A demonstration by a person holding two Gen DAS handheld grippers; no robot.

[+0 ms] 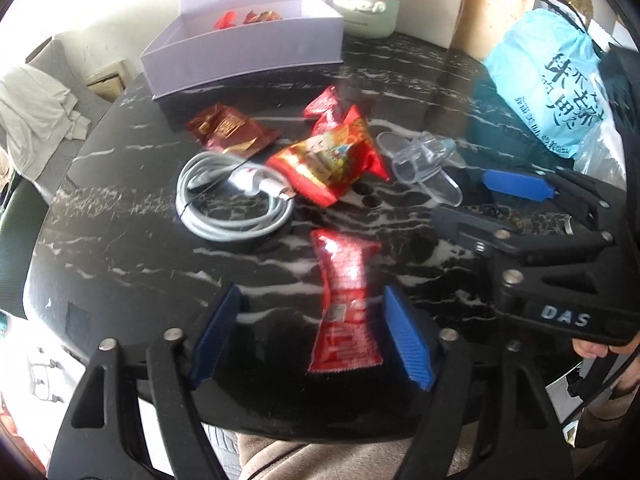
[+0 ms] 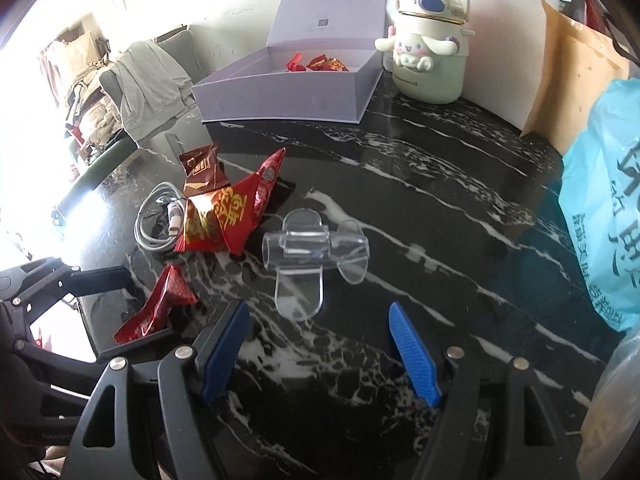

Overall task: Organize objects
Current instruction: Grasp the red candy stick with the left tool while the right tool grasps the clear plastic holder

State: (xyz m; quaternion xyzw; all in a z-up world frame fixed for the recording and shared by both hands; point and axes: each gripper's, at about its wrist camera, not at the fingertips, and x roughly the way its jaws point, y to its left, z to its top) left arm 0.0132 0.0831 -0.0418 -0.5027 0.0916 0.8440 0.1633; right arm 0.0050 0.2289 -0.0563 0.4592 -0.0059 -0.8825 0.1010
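The left gripper (image 1: 312, 336) is hovering with jaws spread around the red snack packet (image 1: 344, 300) lying between them, so closing squarely across its middle should be gripping best.

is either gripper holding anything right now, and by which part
Nothing is held. The left gripper is open, its pads on either side of the lower half of a red snack packet without closing on it. The right gripper is open over bare table.
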